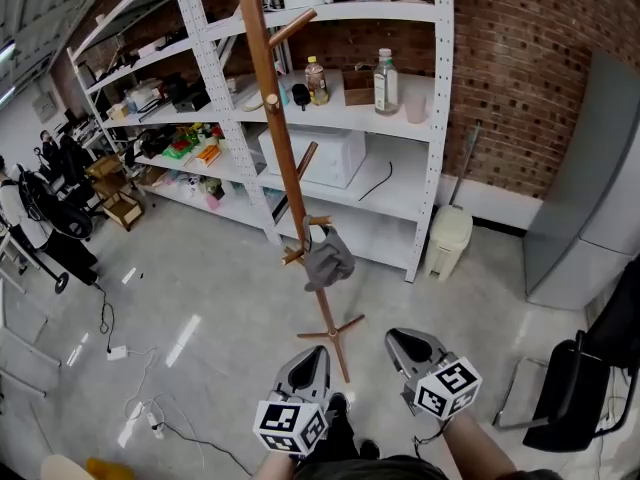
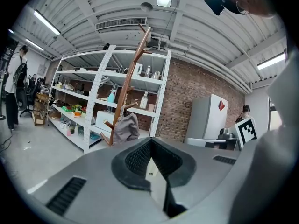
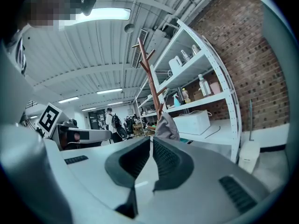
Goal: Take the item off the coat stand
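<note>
While the grey cloth point(image 1: 328, 258) hangs from a low peg of the coat stand point(image 1: 268, 78), left tongs point(image 1: 312, 356) and right tongs point(image 1: 402, 340) are clenched, empty, well short; approaching seems the step, then opening one.

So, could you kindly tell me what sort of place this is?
Most likely a workshop or lab storage area: white metal shelving holding bottles and a microwave against a brick wall, and a bare concrete floor with loose cables.
</note>
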{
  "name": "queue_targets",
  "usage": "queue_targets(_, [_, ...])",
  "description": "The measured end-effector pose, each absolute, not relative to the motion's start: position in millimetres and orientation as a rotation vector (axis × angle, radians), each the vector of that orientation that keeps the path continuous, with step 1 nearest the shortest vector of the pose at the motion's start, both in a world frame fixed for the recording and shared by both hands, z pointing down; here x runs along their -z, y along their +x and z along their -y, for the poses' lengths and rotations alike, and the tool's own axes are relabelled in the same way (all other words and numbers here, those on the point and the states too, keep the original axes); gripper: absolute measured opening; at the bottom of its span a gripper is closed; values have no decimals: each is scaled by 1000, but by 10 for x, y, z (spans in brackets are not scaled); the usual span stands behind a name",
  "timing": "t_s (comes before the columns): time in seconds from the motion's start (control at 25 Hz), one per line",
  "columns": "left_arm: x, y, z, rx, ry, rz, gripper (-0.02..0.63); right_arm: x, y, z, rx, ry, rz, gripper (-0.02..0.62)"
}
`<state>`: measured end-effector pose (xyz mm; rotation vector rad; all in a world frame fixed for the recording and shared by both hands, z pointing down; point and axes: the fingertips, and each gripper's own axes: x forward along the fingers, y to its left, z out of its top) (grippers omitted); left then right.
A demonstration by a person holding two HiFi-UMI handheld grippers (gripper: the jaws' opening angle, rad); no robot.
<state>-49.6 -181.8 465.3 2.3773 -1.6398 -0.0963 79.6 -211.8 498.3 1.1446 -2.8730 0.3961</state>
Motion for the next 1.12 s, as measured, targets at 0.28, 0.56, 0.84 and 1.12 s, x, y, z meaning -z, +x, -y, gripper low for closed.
queue_targets(0.28, [-4579,-602,2426,112,2430,1593,6,-4895,687,2657,-361,1203,2859,9])
queue_targets(0.56, [-4477,-846,2940,131,2446,1590,6,-4827,445,3178,-323,1231,2840,9])
queue_targets(0.84, [-4434,-1041,3228,134,2453,1589,6,-4770,205,3442,-303,1216,2846,9])
queue_targets(1.12, [-4452,-1125,3393,155,2455,1568,6,-4827,46,3616,-328,1174,2822,64])
